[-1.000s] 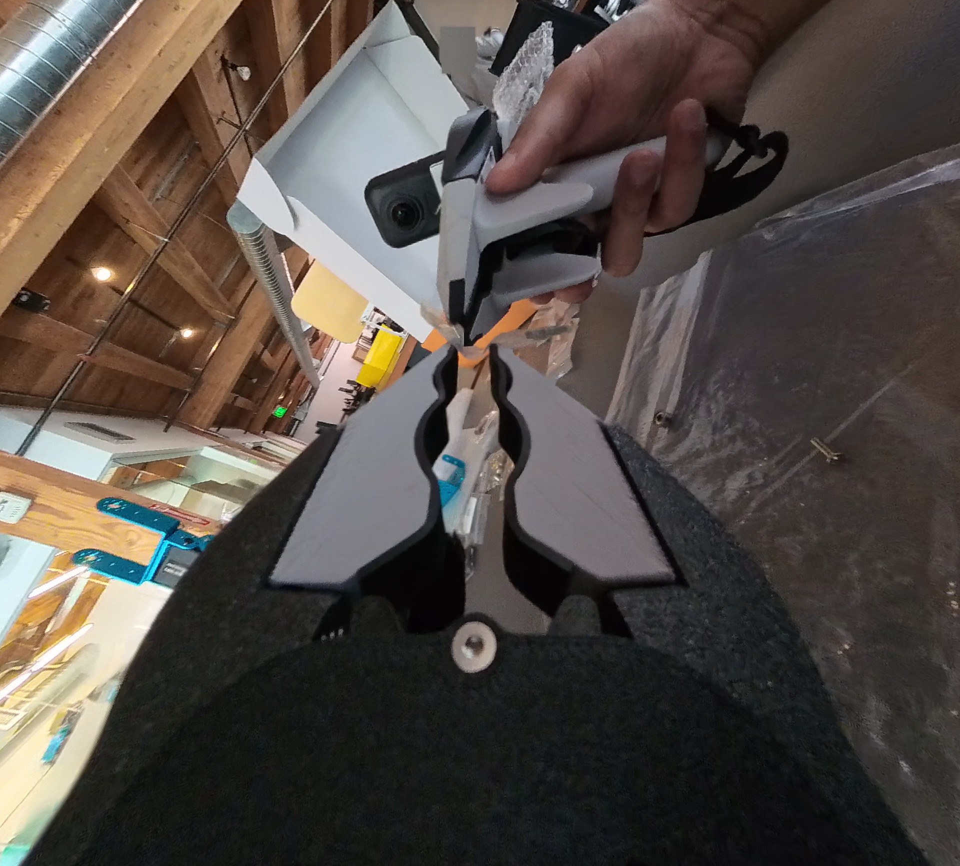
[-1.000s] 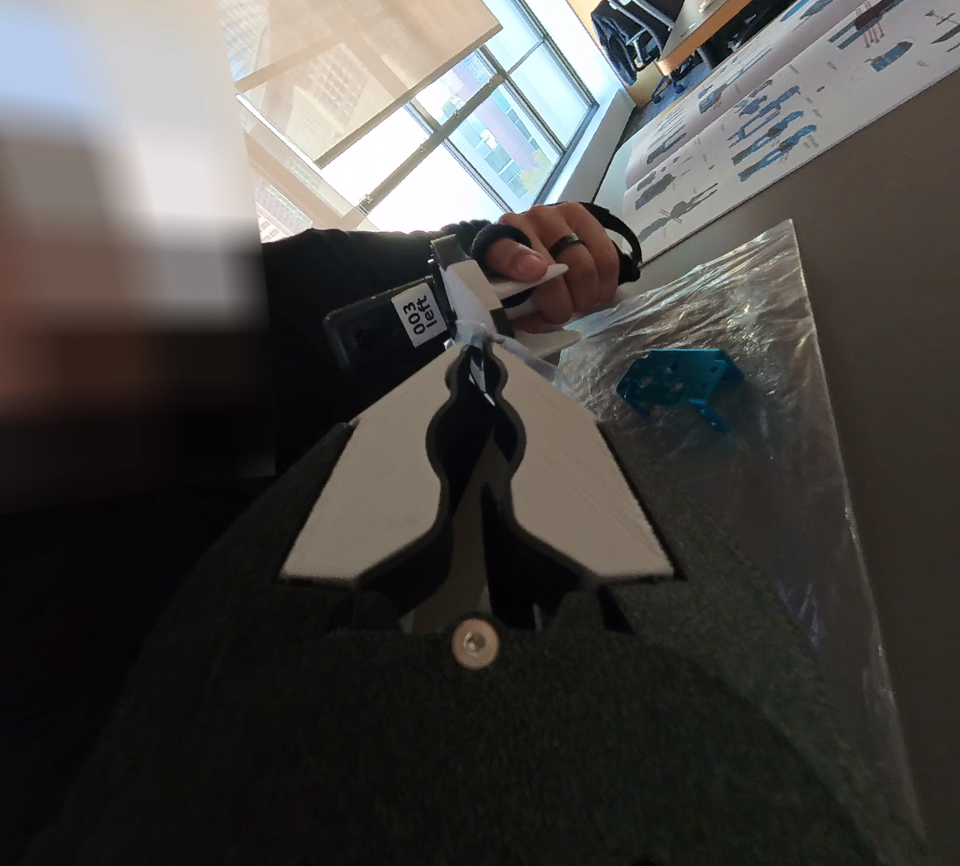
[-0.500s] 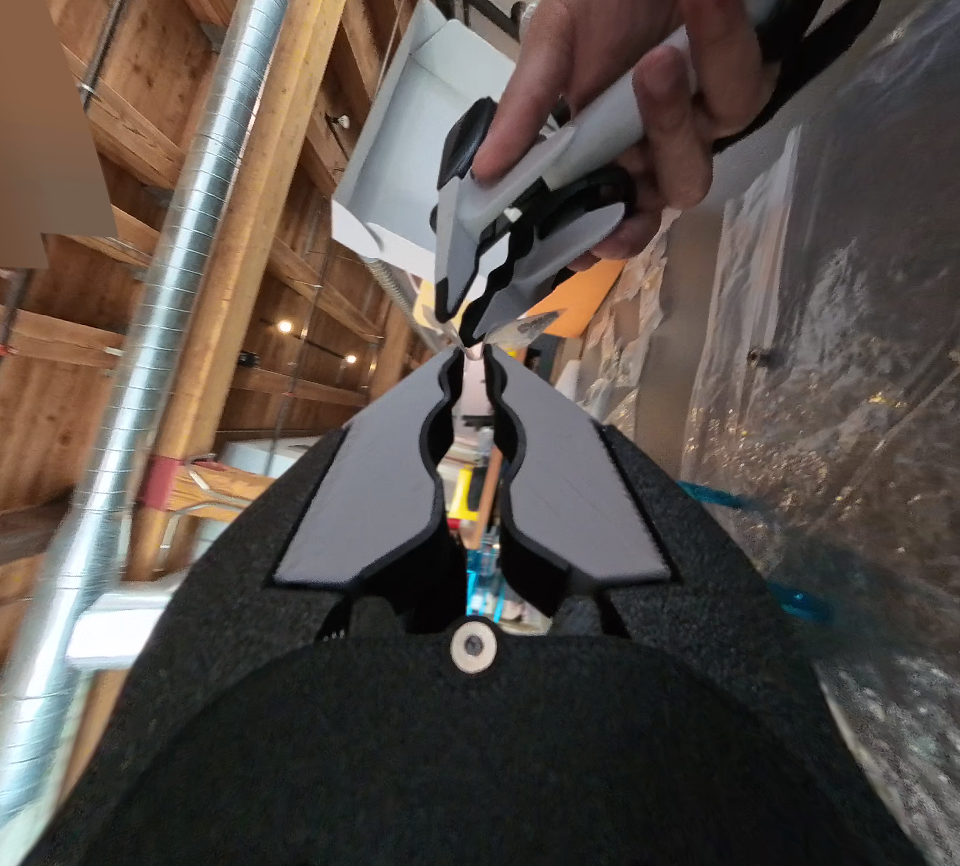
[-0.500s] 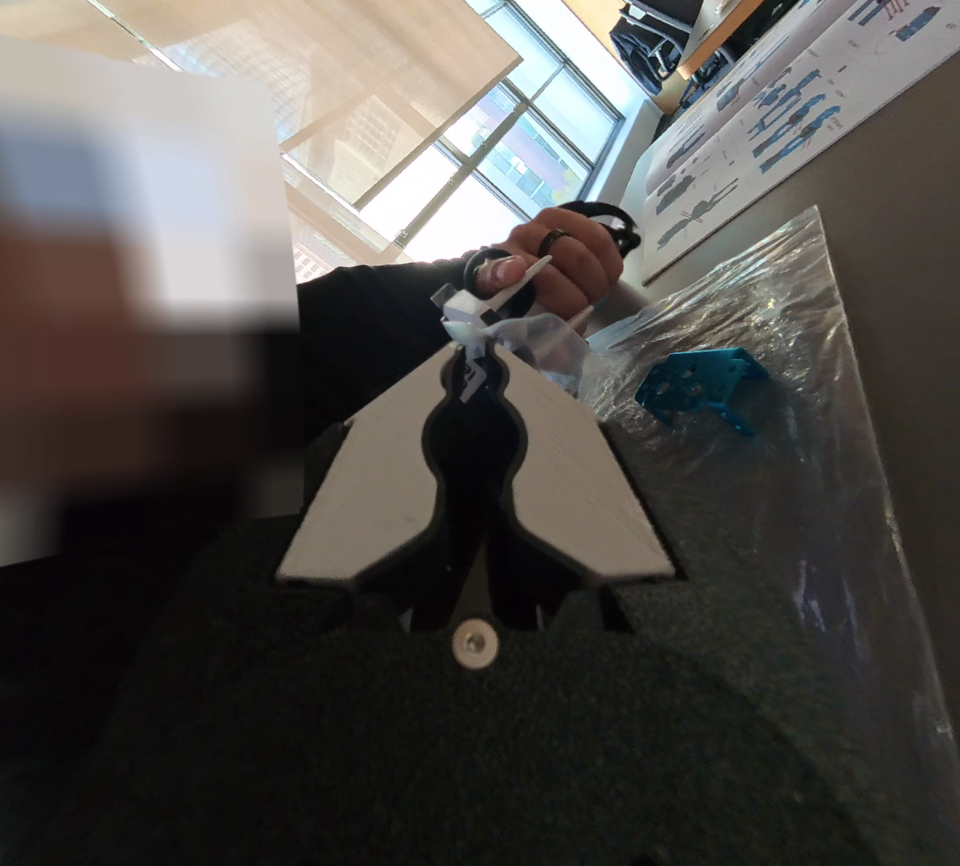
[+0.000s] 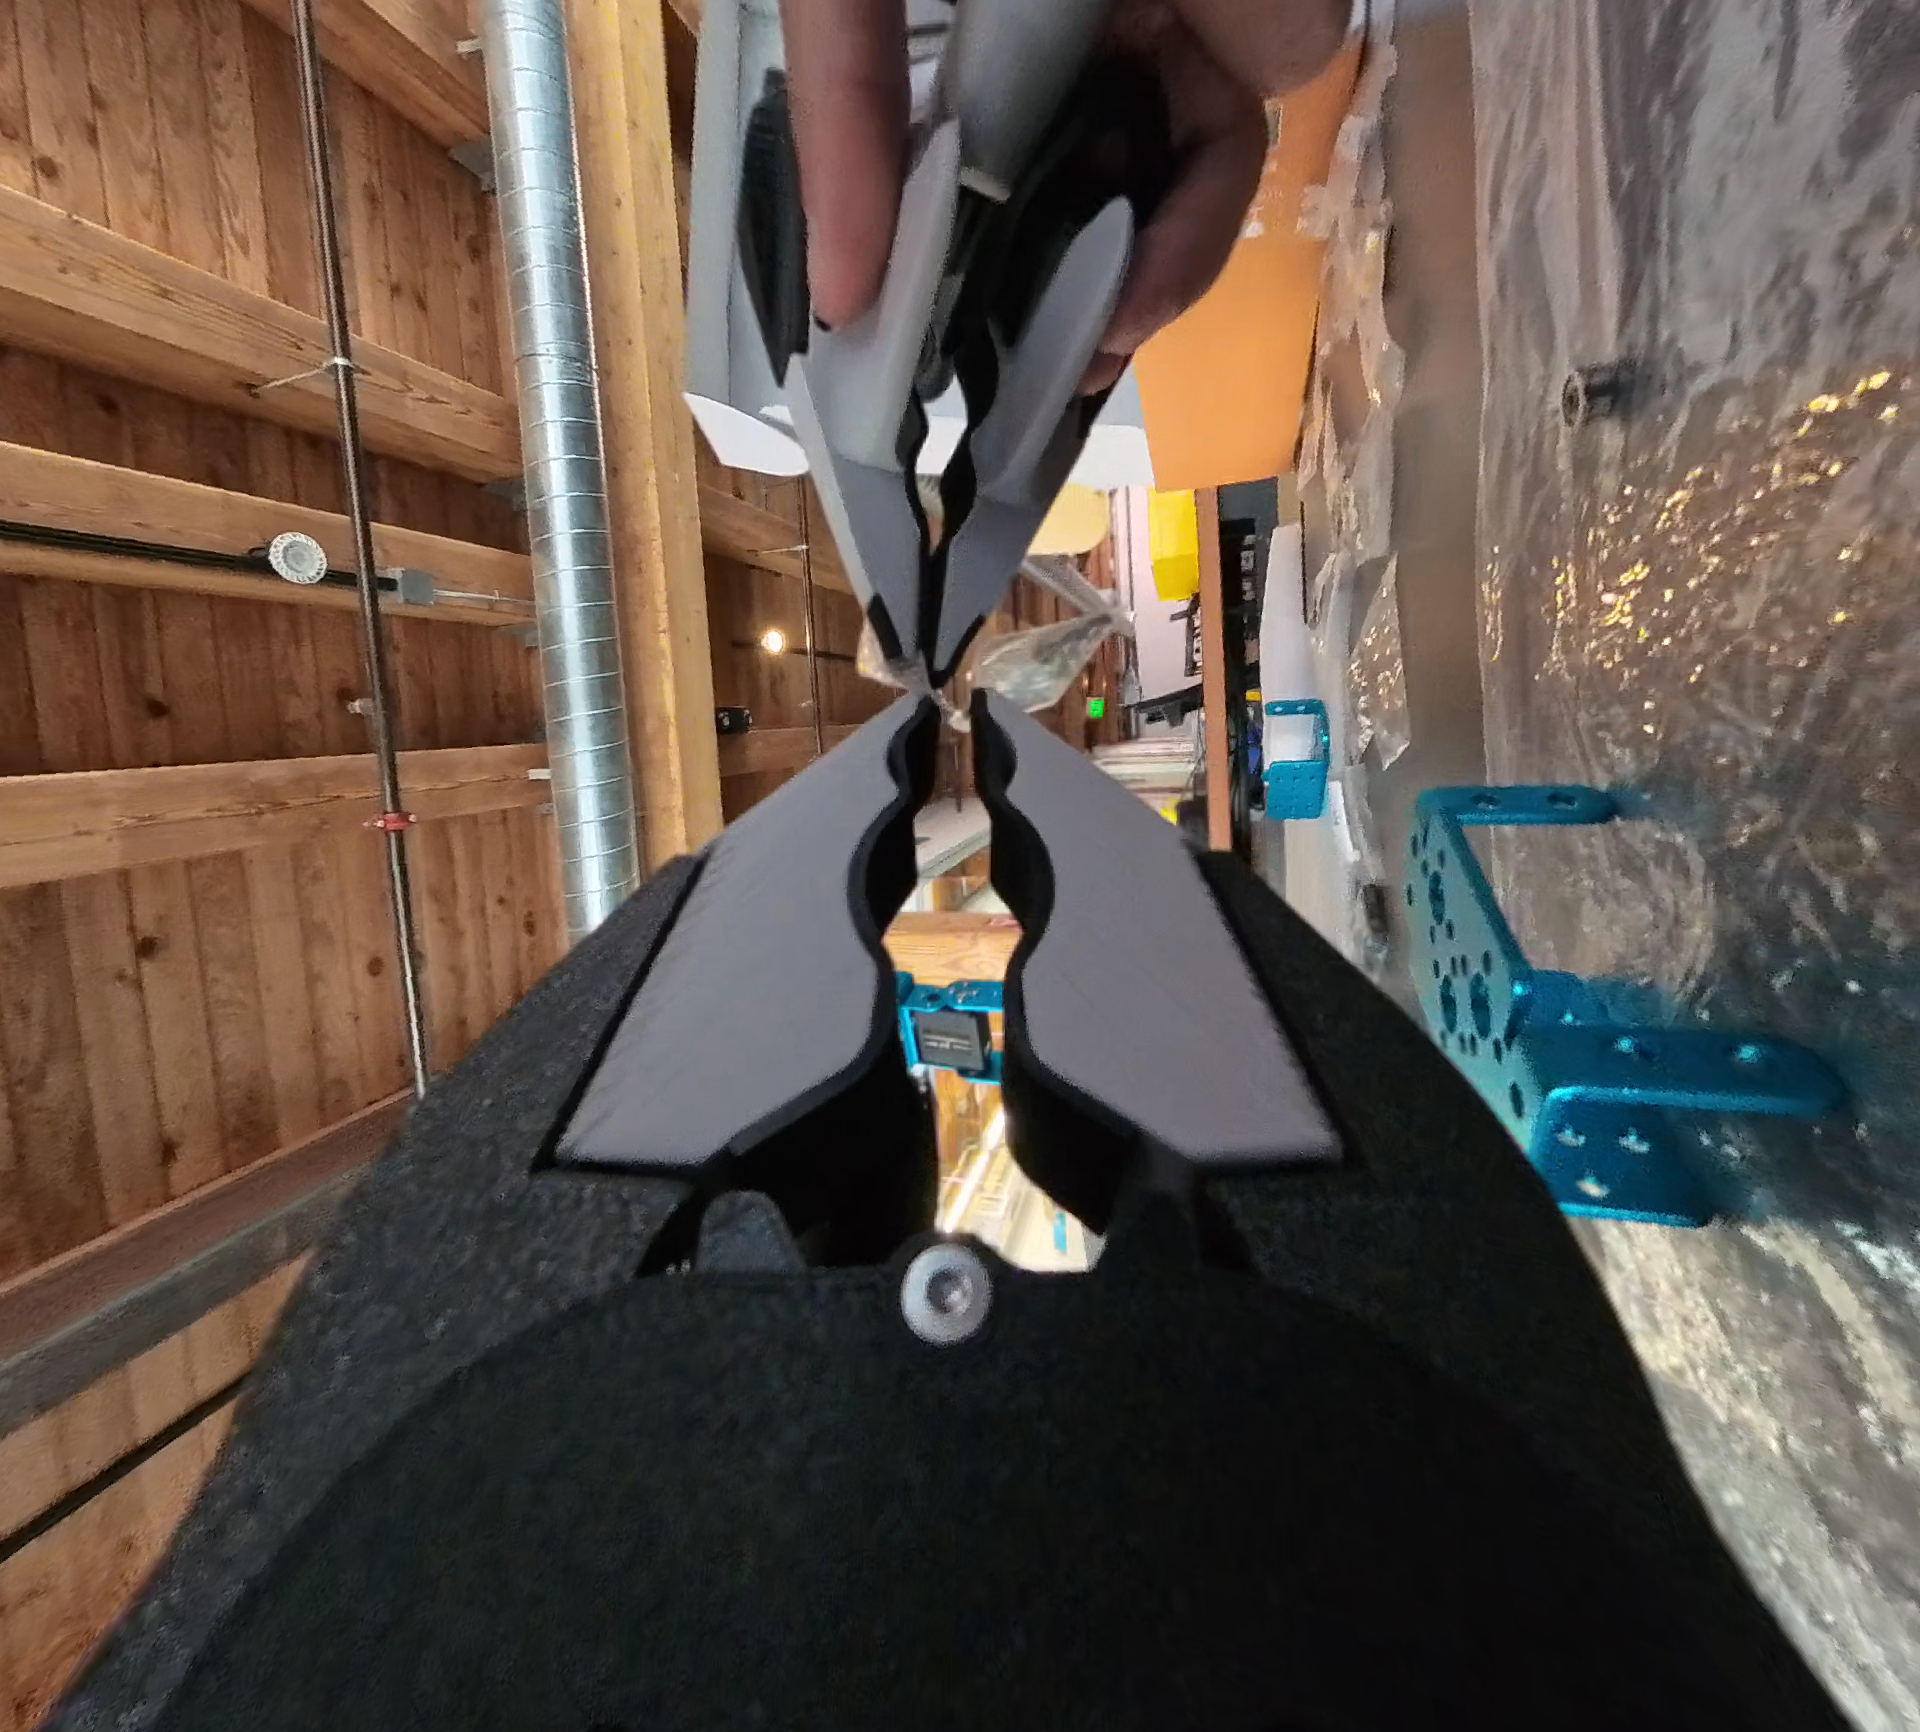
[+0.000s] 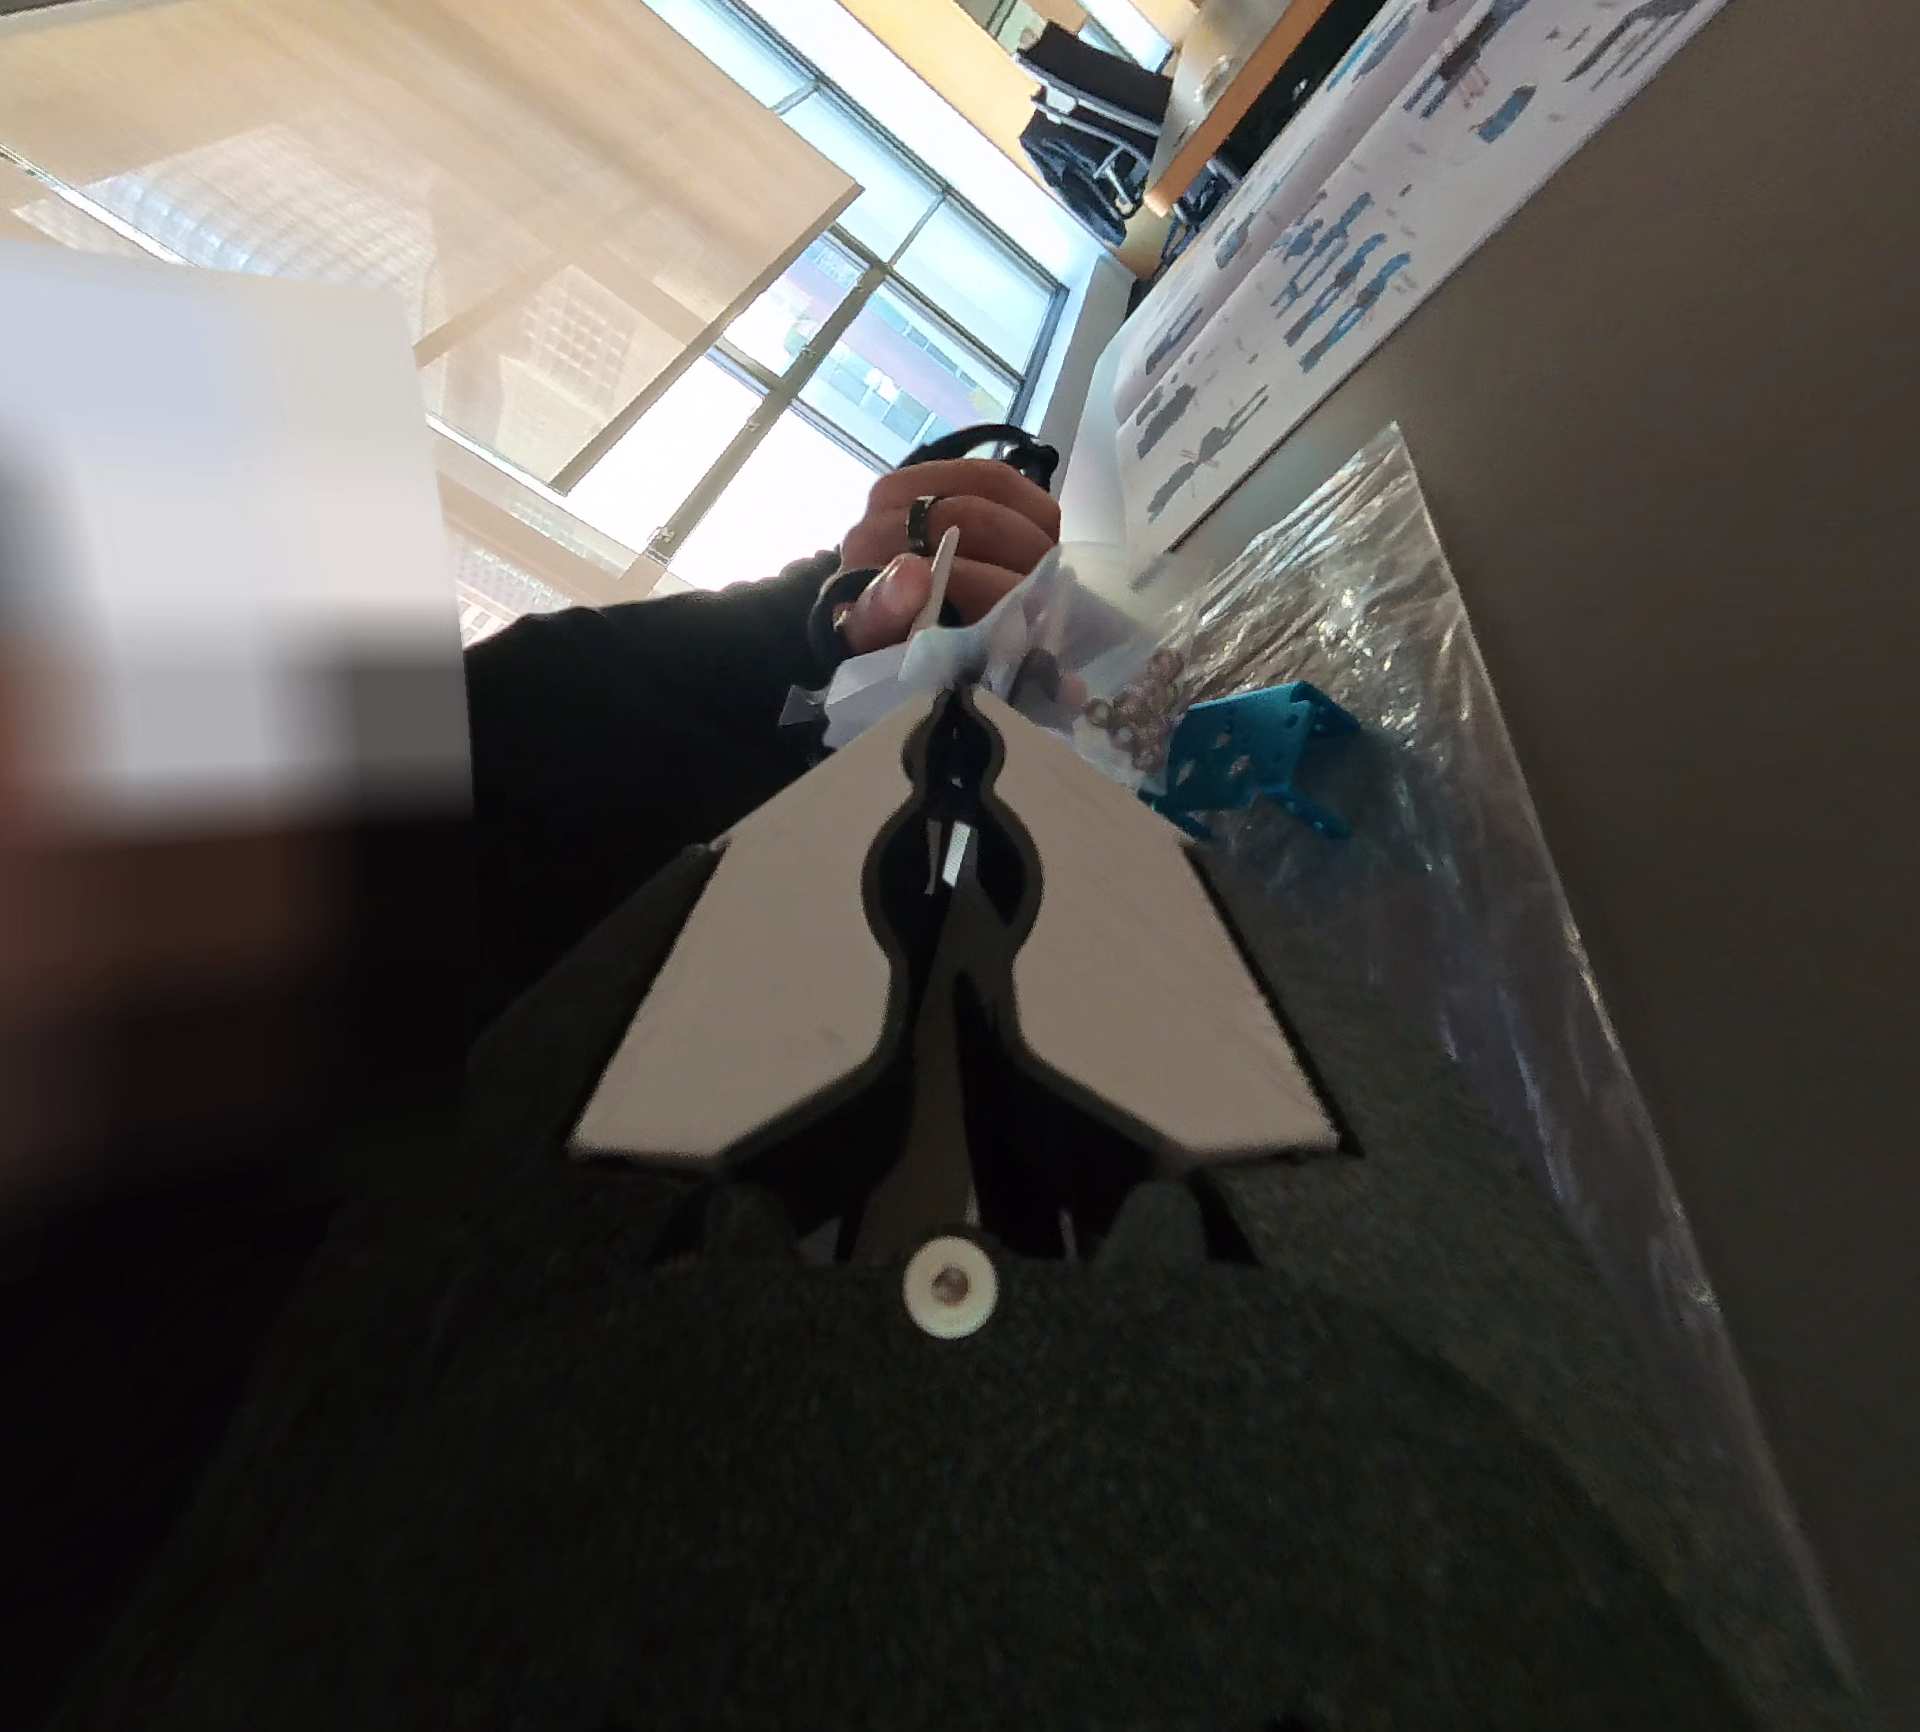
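While both cameras are tipped sideways, two hand-held grippers meet tip to tip above a table covered by one sheet of clear plastic. One small clear plastic bag, holding small metal rings, hangs between them in the air, just above the sheet.

In the left wrist view, the left gripper has its two tips drawn close, a narrow gap showing; whether it actually pinches the bag's corner cannot be told. Opposite it, the right gripper, gripped by one bare hand, has its two fingers clenched on the bag's edge.

In the right wrist view, the right gripper again shows its tips pressed together on the bag. Beyond it, a second hand, wearing one dark ring, holds the other gripper.

One blue metal bracket, U-shaped and drilled with holes, stands on the plastic sheet to the right, near the left gripper. One more small blue piece sits farther back. One dark screw lies on the sheet. One white printed sheet of diagrams lies on the table beyond the plastic.
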`<state>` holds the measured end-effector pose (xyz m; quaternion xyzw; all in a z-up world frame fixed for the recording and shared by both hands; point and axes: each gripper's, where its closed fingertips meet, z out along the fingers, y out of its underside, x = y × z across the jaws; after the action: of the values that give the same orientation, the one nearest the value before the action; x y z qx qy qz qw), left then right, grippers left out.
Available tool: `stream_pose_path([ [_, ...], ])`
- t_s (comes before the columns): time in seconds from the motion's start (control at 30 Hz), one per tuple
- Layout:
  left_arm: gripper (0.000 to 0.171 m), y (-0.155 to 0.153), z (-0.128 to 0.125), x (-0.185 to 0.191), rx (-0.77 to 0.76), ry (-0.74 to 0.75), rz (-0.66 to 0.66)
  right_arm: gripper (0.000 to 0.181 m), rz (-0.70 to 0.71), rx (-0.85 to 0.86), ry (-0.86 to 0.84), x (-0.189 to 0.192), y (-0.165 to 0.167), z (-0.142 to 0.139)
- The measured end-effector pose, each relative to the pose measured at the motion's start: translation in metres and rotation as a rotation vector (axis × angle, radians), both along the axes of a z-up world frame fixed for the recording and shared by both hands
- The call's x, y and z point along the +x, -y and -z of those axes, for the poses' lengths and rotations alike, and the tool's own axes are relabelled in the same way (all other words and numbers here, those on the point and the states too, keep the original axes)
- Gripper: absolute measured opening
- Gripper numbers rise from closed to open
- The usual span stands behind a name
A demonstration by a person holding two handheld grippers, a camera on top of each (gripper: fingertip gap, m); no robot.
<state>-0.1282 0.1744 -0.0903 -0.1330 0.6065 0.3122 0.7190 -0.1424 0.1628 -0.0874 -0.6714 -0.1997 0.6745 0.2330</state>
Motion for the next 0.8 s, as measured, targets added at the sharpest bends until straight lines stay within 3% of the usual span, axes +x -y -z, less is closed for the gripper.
stream_pose_path([
  [0.2, 0.012, -0.004, 0.0, -0.002, -0.137, 0.03, 0.022, 0.0, 0.069, 0.087, 0.059, 0.001, -0.005, -0.007],
  [0.37, 0.016, -0.016, -0.002, -0.008, -0.509, 0.144, 0.069, 0.0, 0.154, 0.175, 0.143, 0.007, -0.012, -0.011],
  [0.4, 0.01, -0.017, -0.005, -0.009, -0.586, 0.174, 0.086, 0.0, 0.153, 0.181, 0.145, 0.007, -0.011, -0.012],
  [0.43, 0.0, -0.015, -0.008, -0.01, -0.64, 0.194, 0.119, 0.0, 0.147, 0.18, 0.151, 0.006, -0.01, -0.011],
  [0.6, 0.0, -0.024, -0.002, -0.012, -0.851, 0.224, 0.136, 0.0, 0.205, 0.246, 0.171, 0.022, -0.018, -0.02],
  [0.7, 0.006, -0.021, 0.002, -0.009, -1.08, 0.218, 0.185, 0.002, 0.265, 0.427, 0.5, 0.056, -0.029, 0.005],
  [0.77, 0.028, -0.005, 0.018, 0.002, -1.312, 0.092, 0.197, 0.006, 0.295, 0.494, 0.622, 0.077, -0.034, 0.012],
  [0.8, 0.03, 0.004, 0.027, 0.007, -1.415, 0.019, 0.193, 0.006, 0.32, 0.495, 0.655, 0.086, -0.038, 0.014],
])
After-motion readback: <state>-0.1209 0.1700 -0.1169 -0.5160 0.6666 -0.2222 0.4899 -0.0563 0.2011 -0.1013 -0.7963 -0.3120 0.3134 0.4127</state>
